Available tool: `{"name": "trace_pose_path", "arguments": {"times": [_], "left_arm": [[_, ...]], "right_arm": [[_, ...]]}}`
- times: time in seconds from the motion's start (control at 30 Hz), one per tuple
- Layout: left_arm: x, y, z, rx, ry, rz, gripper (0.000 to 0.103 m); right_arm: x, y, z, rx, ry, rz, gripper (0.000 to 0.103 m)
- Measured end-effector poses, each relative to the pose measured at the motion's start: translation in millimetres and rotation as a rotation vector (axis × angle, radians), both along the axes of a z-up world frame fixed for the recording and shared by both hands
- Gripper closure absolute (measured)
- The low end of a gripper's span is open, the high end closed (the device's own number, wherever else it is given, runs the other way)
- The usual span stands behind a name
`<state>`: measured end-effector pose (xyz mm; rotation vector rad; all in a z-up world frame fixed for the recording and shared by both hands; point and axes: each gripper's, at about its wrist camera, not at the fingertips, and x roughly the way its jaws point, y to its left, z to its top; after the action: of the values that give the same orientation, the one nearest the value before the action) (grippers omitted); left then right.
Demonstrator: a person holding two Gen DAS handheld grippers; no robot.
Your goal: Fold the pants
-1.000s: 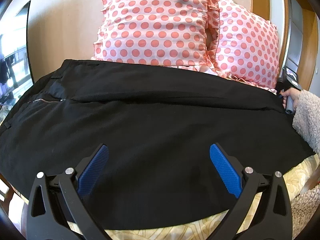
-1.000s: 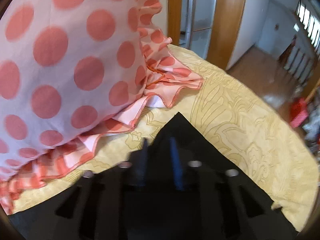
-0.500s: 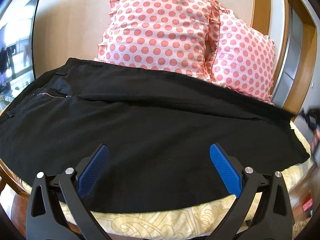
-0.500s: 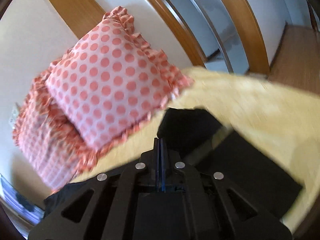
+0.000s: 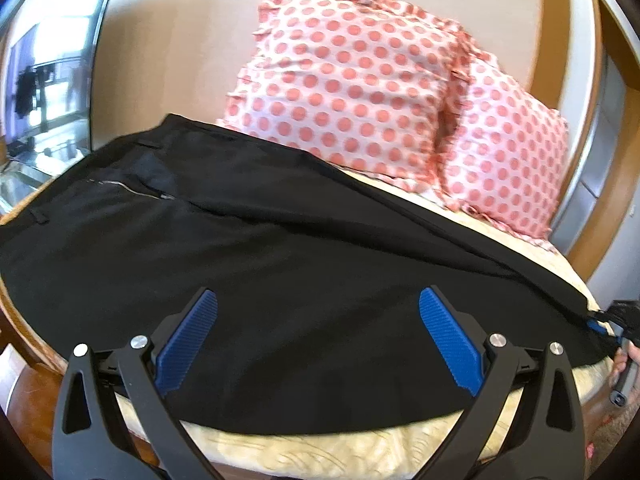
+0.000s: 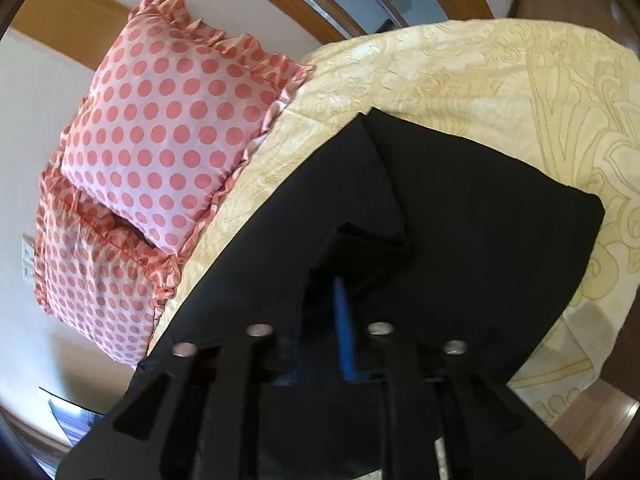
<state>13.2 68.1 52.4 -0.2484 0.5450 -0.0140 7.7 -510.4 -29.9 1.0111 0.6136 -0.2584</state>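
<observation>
Setting: bed [image 5: 344, 448] with a cream patterned cover, two pink polka-dot pillows [image 5: 352, 84] at its head against a plain wall, wooden trim to the side.
Task item: black pants [image 5: 256, 264] lie lengthwise across the bed, waistband and zipper [image 5: 128, 189] toward the left of the left wrist view, leg ends toward the right; one leg lies over the other.
Left gripper [image 5: 318, 340]: jaws set wide apart, empty, hovering over the near edge of the pants around mid-leg; contact with the cloth is not evident.
Right gripper [image 6: 340, 312]: fingers brought together and clamped on the hem end of the pants; the right wrist view shows a raised corner of black fabric pinched at the blue pads [image 6: 344, 332]; the left wrist view shows it at the far right edge.
Step in hand (judged): lifting the leg end to carry it toward the waistband for a crosswise fold.
Doing it well: keep both leg layers pinched together so the hems travel as one; lift just enough to clear the bed, then move parallel to the leg seam so the edges stay aligned.
Left gripper role (advice): grip or press the near edge at the intended fold line to keep the lower half from dragging.
Risk: thin, smooth cloth may slip or bunch; the near edge hangs close to the side of the bed.
</observation>
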Motion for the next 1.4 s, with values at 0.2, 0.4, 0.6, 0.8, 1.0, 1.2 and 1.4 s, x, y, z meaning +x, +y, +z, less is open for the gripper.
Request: {"name": "trace_pose_path", "arguments": {"times": [0.2,0.4,0.6,0.8,1.0,1.2,1.4], "left_arm": [[16,20,10,-0.039,-0.003,0.043,0.002],[33,29,9,-0.026,0.02,0.08,0.002],[73,47,27,-0.076,0.026,0.059,0.002],[164,68,42,-0.126,0.11,0.11,0.002],[278,90,12,-0.188,0.361,0.219,0.028],[348,114,-6,-0.091,0.48,0.371,0.078],[276,131,32,-0.164,0.313,0.34,0.09]], "right_arm": [[-5,-2,-6,0.051,-0.015,-0.035,0.061],[4,-2,-8,0.019,-0.025,-0.04,0.098],[-8,-15,-5,0.045,-0.197,-0.021,0.1],[-31,-30,16,-0.015,-0.269,-0.067,0.1],[-26,-35,14,-0.007,-0.27,-0.053,0.1],[-25,-34,14,-0.055,-0.259,-0.034,0.1],[-21,-38,16,-0.076,-0.27,-0.03,0.1]]}}
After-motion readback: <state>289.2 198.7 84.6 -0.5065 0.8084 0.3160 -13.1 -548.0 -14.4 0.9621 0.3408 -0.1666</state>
